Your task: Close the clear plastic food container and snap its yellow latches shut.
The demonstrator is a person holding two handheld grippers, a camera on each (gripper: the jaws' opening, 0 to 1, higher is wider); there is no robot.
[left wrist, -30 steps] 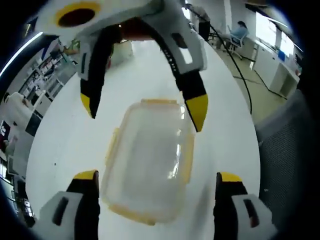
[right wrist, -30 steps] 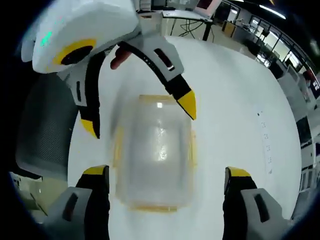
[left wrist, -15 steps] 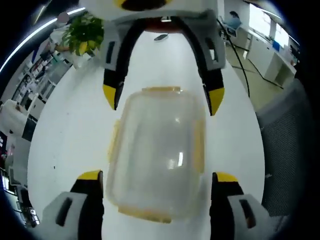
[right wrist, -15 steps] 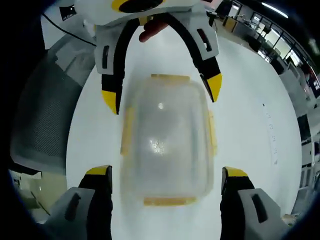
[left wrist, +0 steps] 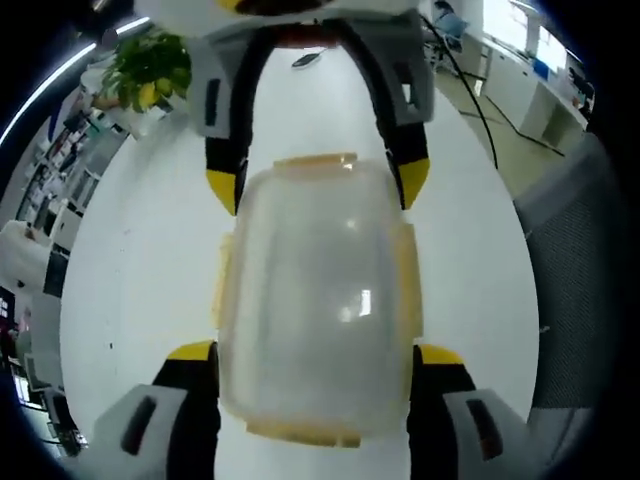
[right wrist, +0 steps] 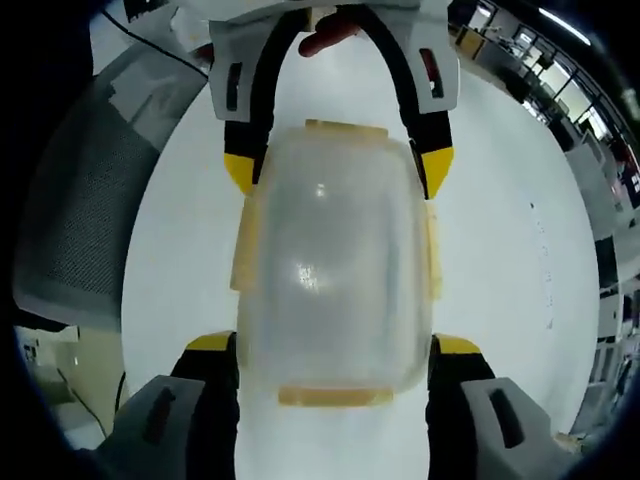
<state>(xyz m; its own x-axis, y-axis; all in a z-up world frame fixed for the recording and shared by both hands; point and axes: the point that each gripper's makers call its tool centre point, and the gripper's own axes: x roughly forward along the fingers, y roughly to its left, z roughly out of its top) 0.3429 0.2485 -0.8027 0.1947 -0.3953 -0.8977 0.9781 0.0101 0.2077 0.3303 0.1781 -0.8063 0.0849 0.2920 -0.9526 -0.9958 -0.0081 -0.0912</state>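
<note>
The clear plastic container with yellow latches lies lid-up on the white table. In the left gripper view my left gripper has its yellow-tipped jaws pressed against both sides of the container's near end. My right gripper comes in from the top and clamps the far end the same way. In the right gripper view the container sits between my right gripper at the bottom and the left gripper at the top. A yellow end latch lies nearest the camera.
A potted plant stands at the table's far left edge. A grey mesh chair is beside the table. A person's fingertip shows behind the left gripper. Desks and cables lie beyond the table edge.
Both grippers have moved in over the container's ends and their jaws have narrowed from standing clear of it to touching its sides. The container looks larger and more centred.
</note>
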